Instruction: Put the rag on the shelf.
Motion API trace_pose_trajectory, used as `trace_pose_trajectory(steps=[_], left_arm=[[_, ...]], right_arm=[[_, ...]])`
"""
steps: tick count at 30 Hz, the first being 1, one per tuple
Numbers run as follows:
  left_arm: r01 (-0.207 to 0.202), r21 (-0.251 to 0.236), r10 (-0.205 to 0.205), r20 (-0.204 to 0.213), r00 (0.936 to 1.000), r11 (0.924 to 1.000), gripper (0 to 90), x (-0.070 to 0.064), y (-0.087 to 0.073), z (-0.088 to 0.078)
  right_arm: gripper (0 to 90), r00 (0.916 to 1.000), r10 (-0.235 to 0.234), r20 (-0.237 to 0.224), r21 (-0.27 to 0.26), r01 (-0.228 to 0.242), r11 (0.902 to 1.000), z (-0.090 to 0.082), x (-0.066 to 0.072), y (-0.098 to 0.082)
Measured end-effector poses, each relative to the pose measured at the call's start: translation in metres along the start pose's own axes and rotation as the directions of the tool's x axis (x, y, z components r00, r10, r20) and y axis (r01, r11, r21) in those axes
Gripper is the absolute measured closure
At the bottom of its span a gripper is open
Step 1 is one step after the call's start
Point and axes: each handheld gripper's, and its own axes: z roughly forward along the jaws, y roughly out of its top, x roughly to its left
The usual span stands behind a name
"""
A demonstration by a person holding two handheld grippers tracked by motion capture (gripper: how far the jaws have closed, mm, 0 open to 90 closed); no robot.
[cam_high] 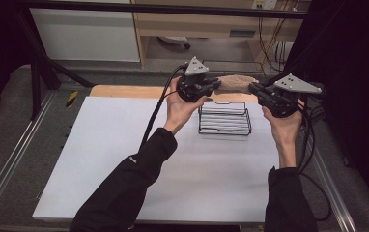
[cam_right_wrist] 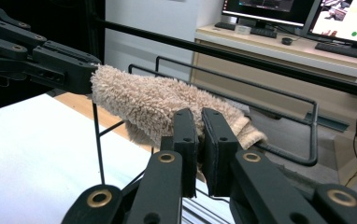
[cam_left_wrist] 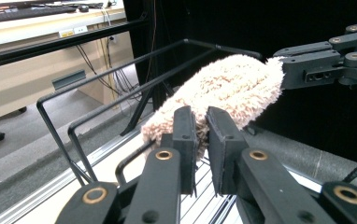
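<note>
A beige fluffy cloth (cam_high: 235, 83) hangs stretched between my two grippers, just above the far rim of a black wire basket (cam_high: 223, 118). My left gripper (cam_high: 212, 85) pinches the cloth's left end and my right gripper (cam_high: 253, 89) pinches its right end. In the left gripper view the jaws of my left gripper (cam_left_wrist: 200, 128) stand nearly together on the near end of the cloth (cam_left_wrist: 223, 84), above the basket's rim (cam_left_wrist: 74, 122). In the right gripper view my right gripper (cam_right_wrist: 199, 128) is shut on the cloth (cam_right_wrist: 153, 100), with the basket's rim (cam_right_wrist: 310, 140) behind it.
The basket stands at the back of a white mat (cam_high: 124, 159) on a wooden table (cam_high: 124, 91). Metal rails (cam_high: 8, 164) run along both sides and a black frame bar (cam_high: 173, 8) crosses the back. Cables (cam_high: 313, 145) trail from the grippers.
</note>
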Motion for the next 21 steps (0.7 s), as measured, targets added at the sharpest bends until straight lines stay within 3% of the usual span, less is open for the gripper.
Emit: trace_pose_trajectory(steps=[7, 16, 21], left_arm=[[0.008, 0.028, -0.008, 0.019, 0.9998, 0.9996, 75.6, 0.000, -0.007, -0.003], [0.060, -0.044, -0.058, 0.034, 0.9977, 0.9972, 74.4, 0.003, 0.010, -0.018], [0.057, 0.039, -0.058, 0.050, 0.9970, 0.9976, 83.0, -0.003, 0.011, -0.008]], right_arm=[[84.7, 0.9999, -0.003, -0.012, 0.014, 0.003, 0.9999, 0.003, 0.000, -0.009], [84.6, 0.9998, -0.016, -0.009, 0.019, 0.016, 0.9997, 0.004, 0.001, -0.012], [83.8, 0.9998, -0.017, -0.012, 0.017, 0.018, 0.9997, 0.004, 0.001, -0.013]])
